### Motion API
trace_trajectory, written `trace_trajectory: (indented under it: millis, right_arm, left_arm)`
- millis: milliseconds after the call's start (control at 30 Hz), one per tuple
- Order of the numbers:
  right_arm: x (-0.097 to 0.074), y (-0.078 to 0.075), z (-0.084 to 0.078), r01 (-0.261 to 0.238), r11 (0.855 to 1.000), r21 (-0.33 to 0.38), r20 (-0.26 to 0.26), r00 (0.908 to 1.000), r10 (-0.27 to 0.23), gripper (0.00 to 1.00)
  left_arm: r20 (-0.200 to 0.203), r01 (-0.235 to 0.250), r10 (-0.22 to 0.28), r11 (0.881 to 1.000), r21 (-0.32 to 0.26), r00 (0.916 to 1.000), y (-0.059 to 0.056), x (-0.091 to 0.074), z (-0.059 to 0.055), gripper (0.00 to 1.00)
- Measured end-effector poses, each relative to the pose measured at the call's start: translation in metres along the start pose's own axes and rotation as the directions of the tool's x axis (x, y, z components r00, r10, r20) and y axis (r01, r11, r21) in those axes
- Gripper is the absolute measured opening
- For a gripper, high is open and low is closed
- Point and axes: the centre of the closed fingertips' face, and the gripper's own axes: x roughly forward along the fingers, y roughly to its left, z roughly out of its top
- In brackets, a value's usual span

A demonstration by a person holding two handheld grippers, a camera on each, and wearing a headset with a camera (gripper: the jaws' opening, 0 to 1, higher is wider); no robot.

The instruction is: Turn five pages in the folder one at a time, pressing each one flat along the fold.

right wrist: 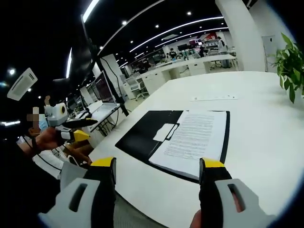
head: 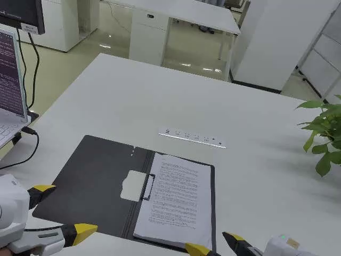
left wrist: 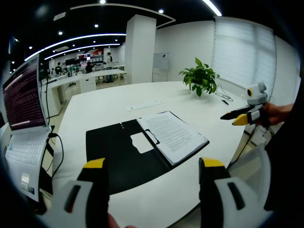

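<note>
The open folder [head: 96,181] lies flat on the white table [head: 256,90], just in front of the person. Its black inside cover is on the left and the stack of printed pages [head: 178,200] on the right, under a clip [head: 148,186] at the fold. Its long side runs left to right, while the fold and the pages' long axis run away from the person, leaning a little right at the far end, toward the power strip [head: 192,137]. The head view catches the yellow tips of the left gripper [head: 68,209] over the folder's near left corner and the right gripper [head: 213,242] at the pages' near edge. Each gripper view adds the other tool, held in a hand off the table's edge. Both sets of jaws stand wide apart, gripping nothing.
</note>
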Motion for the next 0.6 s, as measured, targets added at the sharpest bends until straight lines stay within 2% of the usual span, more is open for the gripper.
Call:
trace_trajectory:
  millis: [400,600]
  right_arm:
    - [-0.0029,-0.0021,-0.0048,0.010,1.000,0.008,-0.010,0.9999,-0.010,0.70]
    - [-0.0042,-0.0048,-0.0048,0.020,1.000,0.013,-0.012,0.9997,-0.020,0.69]
  left_arm:
    - [-0.003,-0.005,0.004,1.000,-0.010,1.0000,-0.0001,-0.0001,-0.0030,0.79]
    - [-0.006,0.008,-0.008,1.000,-0.016,0.9999,-0.0027,0.0011,-0.0064,0.80]
